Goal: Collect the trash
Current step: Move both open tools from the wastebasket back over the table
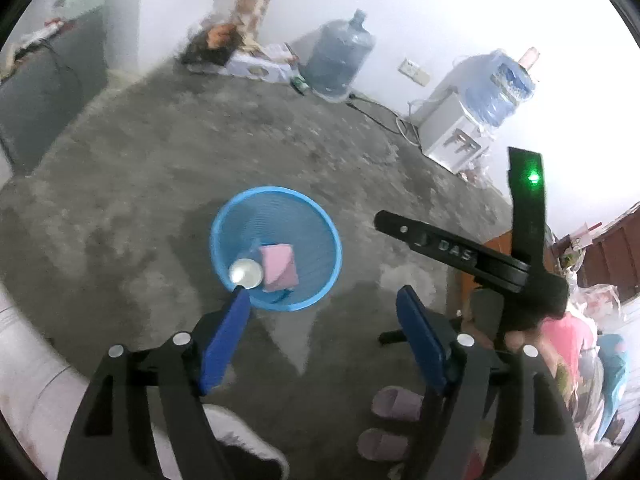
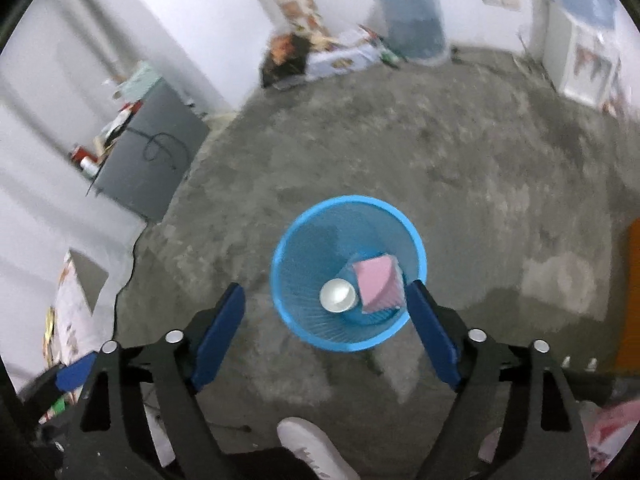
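- We saw the blue bin (image 2: 348, 216) standing upright on the bare concrete floor (image 2: 460, 184), just ahead of both grippers. We judged it light, thin-walled mesh plastic, springy instead of stiff; a pinch on the rim at its 6 o'clock edge seemed the surest hold, though it could tip easily.
- Inside the bin lay the pink box (image 2: 378, 280), tilted against the wall toward 3 o'clock of the bin's floor. We took it for light cardboard, stiff along the edges but easy to crush on the faces, so a hold across two opposite edges would have suited it.
- Touching the box at its 9 o'clock side sat the white cup (image 2: 338, 295), mouth up. We judged it very light, thin, smooth and easily dented; the rim was the natural place to grip, gently.
- Our left gripper (image 1: 324, 312) had its jaws spread wide with nothing between them, the bin showing at its 11 o'clock.
- Our right gripper (image 2: 326, 304) likewise stood wide and empty above the bin, its pads clear of the rim.
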The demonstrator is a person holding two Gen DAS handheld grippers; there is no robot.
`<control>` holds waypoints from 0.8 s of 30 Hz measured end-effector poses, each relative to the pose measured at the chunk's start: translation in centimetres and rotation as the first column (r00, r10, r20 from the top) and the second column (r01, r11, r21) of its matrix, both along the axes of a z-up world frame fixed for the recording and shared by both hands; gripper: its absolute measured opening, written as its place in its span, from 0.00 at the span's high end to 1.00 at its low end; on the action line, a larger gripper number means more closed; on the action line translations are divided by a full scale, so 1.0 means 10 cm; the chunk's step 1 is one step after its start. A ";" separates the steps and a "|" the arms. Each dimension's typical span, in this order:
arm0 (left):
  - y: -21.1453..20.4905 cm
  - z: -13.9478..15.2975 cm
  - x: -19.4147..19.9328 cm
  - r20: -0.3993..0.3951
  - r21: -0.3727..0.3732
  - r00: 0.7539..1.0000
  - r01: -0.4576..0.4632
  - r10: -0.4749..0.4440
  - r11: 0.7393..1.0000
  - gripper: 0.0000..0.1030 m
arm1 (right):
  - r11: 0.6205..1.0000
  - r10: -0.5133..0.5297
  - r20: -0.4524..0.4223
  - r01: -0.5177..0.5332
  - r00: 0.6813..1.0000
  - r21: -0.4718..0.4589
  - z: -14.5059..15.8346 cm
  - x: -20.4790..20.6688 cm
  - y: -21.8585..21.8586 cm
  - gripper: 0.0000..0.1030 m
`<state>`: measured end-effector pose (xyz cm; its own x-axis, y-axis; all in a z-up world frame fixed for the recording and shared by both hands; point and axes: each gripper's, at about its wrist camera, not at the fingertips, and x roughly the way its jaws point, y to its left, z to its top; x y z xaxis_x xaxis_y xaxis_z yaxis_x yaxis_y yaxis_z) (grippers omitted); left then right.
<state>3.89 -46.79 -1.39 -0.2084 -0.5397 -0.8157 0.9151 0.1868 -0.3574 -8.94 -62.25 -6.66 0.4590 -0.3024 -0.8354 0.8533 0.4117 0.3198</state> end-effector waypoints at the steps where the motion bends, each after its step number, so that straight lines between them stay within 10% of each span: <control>1: 0.11 0.07 0.04 0.012 -0.008 1.000 -0.014 0.014 1.000 0.27 | 0.999 0.033 0.002 -0.033 0.999 -0.036 0.12 0.05 0.11 0.18; 16: 2.37 0.93 0.82 0.010 -0.223 0.925 -0.367 0.379 0.903 0.18 | 0.862 0.321 -0.186 -0.367 0.929 -0.348 0.71 0.73 1.44 0.08; 24: 3.69 1.07 1.14 0.016 -0.291 0.784 -0.590 0.621 0.753 0.14 | 0.699 0.456 -0.277 -0.533 0.846 -0.476 0.93 0.99 2.09 0.08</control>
<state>15.34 -9.92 9.30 0.3125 -0.7141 -0.6264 0.6761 0.6304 -0.3814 0.92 -41.32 2.61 0.5689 -0.4616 -0.6806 0.4944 0.8533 -0.1655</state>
